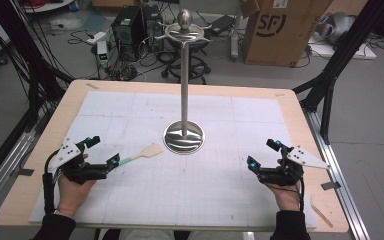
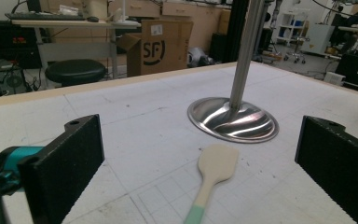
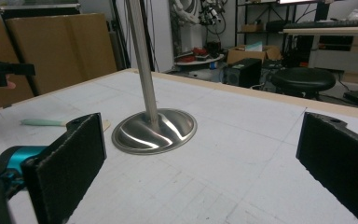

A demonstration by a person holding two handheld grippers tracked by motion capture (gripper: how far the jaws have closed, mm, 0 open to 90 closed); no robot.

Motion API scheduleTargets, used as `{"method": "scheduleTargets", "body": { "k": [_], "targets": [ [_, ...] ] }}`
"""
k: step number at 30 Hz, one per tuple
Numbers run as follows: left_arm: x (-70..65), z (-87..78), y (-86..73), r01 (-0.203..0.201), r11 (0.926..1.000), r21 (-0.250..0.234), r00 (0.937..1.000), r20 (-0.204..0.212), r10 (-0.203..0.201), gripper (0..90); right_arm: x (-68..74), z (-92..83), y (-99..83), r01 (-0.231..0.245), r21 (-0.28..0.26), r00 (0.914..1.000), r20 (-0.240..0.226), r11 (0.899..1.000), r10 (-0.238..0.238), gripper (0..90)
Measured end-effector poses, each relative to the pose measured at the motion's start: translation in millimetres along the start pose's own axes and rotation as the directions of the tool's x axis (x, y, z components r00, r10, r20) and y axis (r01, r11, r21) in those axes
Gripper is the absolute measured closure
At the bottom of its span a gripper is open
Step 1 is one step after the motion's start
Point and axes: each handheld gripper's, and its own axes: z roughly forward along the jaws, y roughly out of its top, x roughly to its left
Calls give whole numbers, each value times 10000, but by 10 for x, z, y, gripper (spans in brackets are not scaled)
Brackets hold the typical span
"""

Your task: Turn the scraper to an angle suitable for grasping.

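Lab clutter all round — boxes, stools, cables on the floor — and in the middle a wooden table (image 1: 300,125) w/ a white gridded mat (image 1: 130,107) on top. Steel stand (image 1: 184,136) sits dead centre, tall pole going up to a ring of hooks.

Now the action's on the left. Spatula (image 1: 141,153), pale wooden blade and mint-green handle, lies flat on the mat just left of the stand's base, not touching it. Long axis runs diagonal: blade end up toward the base, green handle end pointing back down at the left gripper (image 1: 103,152).

Left gripper's right there, jaws spread wide, nothing in them. From the left gripper view the spatula (image 2: 213,179) lies straight ahead, between the two jaws' lines, handle nearest, blade farthest. So approach is basically along the handle, not across it. I'd guess a grab on the green end needs only a short push fwd.

Right gripper (image 1: 262,155) is well apart, other side of the stand, jaws also released, empty. Its view has the spatula (image 3: 44,122) far off past the base. Left hand's clearly the nearer one.
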Motion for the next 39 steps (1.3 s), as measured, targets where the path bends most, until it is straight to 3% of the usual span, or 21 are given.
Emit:
{"method": "scheduleTargets", "body": {
  "k": [7,13,14,17,18,19,20,21,22,23,25,27,29,30,31,33,34,37,39],
  "targets": [
    [-20,-6,2,-218,9997,-124,9997,66,219,27,-5,14,-15,99,122,9999,-32,9999,-99,2],
    [-31,12,-7,-375,9989,-299,9993,-60,373,27,-9,-3,-13,116,64,9999,87,9999,-116,2],
    [-40,13,-7,-553,9982,-245,9983,-216,548,27,-5,-2,-15,64,92,10000,59,9999,-64,2],
    [-51,-12,-5,-765,9968,-233,9971,-8,765,282,-4,9,-18,117,122,9999,85,9999,-118,2],
    [-61,-20,-3,-879,9957,-288,9961,42,881,345,-5,8,-19,100,151,9999,70,9998,-101,2],
    [-69,-22,-5,-1013,9945,-272,9948,99,1016,345,-5,8,-19,100,151,9999,70,9998,-101,2],
    [-75,-20,-9,-1058,9943,-109,9942,172,1060,482,-12,8,-21,149,124,9999,75,9998,-150,2],
    [-83,-13,-16,-1037,9945,113,9945,164,1035,482,-12,8,-21,149,124,9999,75,9998,-150,2],
    [-86,-5,-22,-1078,9935,378,9941,153,1073,620,-8,4,-21,112,149,9999,69,9998,-113,2],
    [-101,0,-31,-1113,9895,921,9937,-35,1121,699,-10,6,-20,157,117,9999,52,9998,-158,2],
    [-107,2,-35,-1231,9861,1116,9921,-104,1250,837,0,9,-21,103,116,9999,21,9999,-103,1],
    [-111,8,-44,-1383,9806,1388,9898,-158,1418,890,6,14,-18,182,29,9998,-66,9998,-182,1],
    [-101,34,-59,-1247,9780,1671,9919,-48,1272,896,11,14,-16,285,19,9995,-103,9996,-285,1],
    [-92,51,-71,-1188,9747,1893,9928,97,1191,897,12,14,-16,285,34,9996,-89,9996,-285,2],
    [-89,95,-105,-1112,9634,2438,9938,242,1086,897,13,14,-17,242,59,9997,-84,9997,-241,2],
    [-89,136,-134,-1007,9496,2968,9947,511,895,897,8,10,-17,218,31,9997,-116,9998,-218,1],
    [-89,136,-134,-1007,9496,2968,9947,511,895,897,11,9,-17,195,6,9997,-165,9998,-195,1],
    [-101,202,-165,-869,9166,3902,9960,514,725,897,35,13,-16,432,-56,9983,-390,9991,-434,2],
    [-99,223,-175,-766,9051,4182,9966,585,574,897,49,21,-12,567,-69,9975,-425,9984,-570,1]
  ]
}}
